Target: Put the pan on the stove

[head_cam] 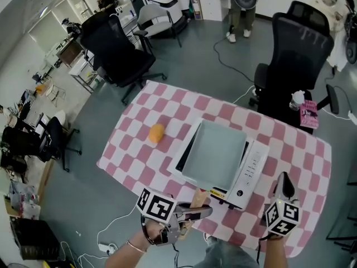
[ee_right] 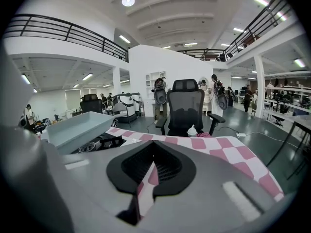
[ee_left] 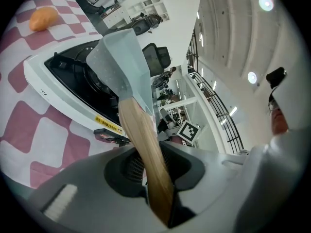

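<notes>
A square pale blue-grey pan (head_cam: 215, 152) hangs slightly tilted just over the white stove (head_cam: 251, 169), whose black burner top (ee_right: 104, 142) shows beneath it. My left gripper (head_cam: 198, 208) is shut on the pan's wooden handle (ee_left: 143, 144) at the table's near edge. In the left gripper view the pan (ee_left: 119, 57) stands edge-on above the stove (ee_left: 53, 81). In the head view my right gripper (head_cam: 285, 180) hovers to the right of the stove, shut with nothing between its jaws. In the right gripper view the pan (ee_right: 77, 127) lies to the left of that gripper (ee_right: 153, 171).
An orange round object (head_cam: 157, 133) lies on the pink checkered tablecloth (head_cam: 295, 149) left of the stove. Black office chairs (head_cam: 120, 54) (head_cam: 293, 66) stand behind the table; the right one holds a pink book (head_cam: 308, 115) and a cup (head_cam: 298, 98). A person (head_cam: 242, 4) stands far back.
</notes>
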`<act>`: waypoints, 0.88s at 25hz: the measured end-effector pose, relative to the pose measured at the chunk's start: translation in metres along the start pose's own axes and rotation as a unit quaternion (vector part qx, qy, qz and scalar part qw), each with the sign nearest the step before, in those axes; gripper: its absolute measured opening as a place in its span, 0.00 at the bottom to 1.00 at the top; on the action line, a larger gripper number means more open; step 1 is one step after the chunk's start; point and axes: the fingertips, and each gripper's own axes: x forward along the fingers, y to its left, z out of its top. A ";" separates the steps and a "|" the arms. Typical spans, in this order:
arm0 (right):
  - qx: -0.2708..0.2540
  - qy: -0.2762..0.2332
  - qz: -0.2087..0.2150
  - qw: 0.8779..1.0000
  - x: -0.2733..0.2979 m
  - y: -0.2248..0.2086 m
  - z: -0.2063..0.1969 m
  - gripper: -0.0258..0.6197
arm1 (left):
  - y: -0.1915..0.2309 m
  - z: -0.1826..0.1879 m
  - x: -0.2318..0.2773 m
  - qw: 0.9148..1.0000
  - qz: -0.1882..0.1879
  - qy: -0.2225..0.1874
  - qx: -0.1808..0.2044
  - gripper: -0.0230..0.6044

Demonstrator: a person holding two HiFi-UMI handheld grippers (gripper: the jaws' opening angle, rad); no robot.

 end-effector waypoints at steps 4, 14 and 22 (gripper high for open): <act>0.002 0.006 0.001 1.000 0.010 0.005 -0.004 0.05 | 0.006 0.004 -0.002 1.000 0.001 0.015 0.005 0.17; 0.003 0.021 -0.001 1.000 0.025 0.008 -0.014 0.05 | 0.014 0.007 0.000 0.999 -0.011 0.031 -0.001 0.17; 0.003 0.028 0.000 1.000 0.031 0.012 -0.018 0.05 | 0.022 0.009 -0.003 0.999 -0.009 0.038 -0.003 0.17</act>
